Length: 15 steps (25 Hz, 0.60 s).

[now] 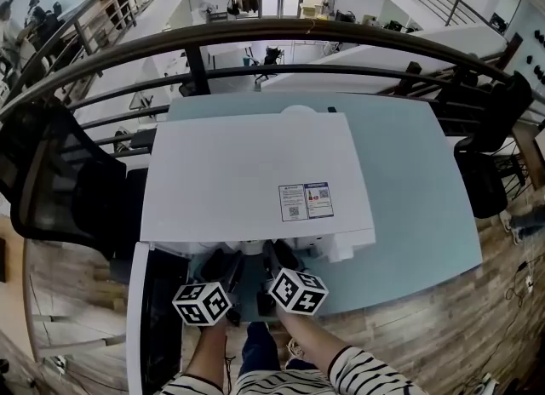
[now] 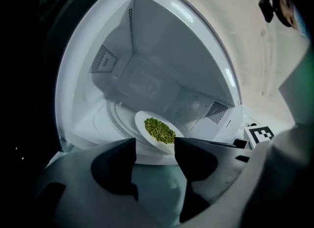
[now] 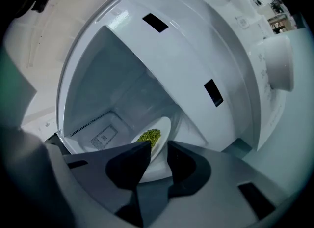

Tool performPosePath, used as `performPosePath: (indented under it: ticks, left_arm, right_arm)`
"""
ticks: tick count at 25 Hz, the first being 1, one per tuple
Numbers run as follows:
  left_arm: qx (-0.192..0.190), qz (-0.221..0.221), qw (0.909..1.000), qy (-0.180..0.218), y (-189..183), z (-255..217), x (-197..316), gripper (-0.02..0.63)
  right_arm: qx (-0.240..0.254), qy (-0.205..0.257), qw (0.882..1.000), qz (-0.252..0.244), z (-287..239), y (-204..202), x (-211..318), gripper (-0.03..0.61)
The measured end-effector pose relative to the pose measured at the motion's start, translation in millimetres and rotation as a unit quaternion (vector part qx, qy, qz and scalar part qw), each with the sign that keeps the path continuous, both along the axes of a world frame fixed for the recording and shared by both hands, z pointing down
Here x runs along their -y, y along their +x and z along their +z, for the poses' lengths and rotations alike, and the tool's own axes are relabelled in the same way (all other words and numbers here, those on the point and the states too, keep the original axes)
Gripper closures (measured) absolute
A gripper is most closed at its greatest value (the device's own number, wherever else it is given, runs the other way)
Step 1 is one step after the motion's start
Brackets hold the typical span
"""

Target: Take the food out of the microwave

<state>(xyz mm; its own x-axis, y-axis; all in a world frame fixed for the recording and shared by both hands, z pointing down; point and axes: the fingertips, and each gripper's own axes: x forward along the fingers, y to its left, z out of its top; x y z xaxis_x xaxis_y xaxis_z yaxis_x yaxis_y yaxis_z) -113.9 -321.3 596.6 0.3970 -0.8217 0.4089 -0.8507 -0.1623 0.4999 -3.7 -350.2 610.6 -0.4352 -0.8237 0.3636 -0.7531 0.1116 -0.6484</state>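
The microwave [image 1: 255,180] stands on a pale green table [image 1: 417,197] with its door [image 1: 136,325] swung open to the left. Inside the cavity, near the front, lies a white plate [image 2: 147,137] with a heap of green peas [image 2: 159,130]. The right gripper [image 3: 158,144] is clenched on the plate's near rim, and the white edge runs between its two jaws. The left gripper [image 2: 155,142] is released (jaws well apart), with its tips at the cavity's mouth, just short of the plate.
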Motion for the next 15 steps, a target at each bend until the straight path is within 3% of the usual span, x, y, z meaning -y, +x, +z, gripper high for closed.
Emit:
performPosePath:
  ticks: [15]
  left_arm:
    - [-0.059,-0.012,0.9982,-0.006,1,6,-2,0.374]
  right_arm:
    - [0.057,-0.025,0.998,-0.003,-3,3,-8,0.500]
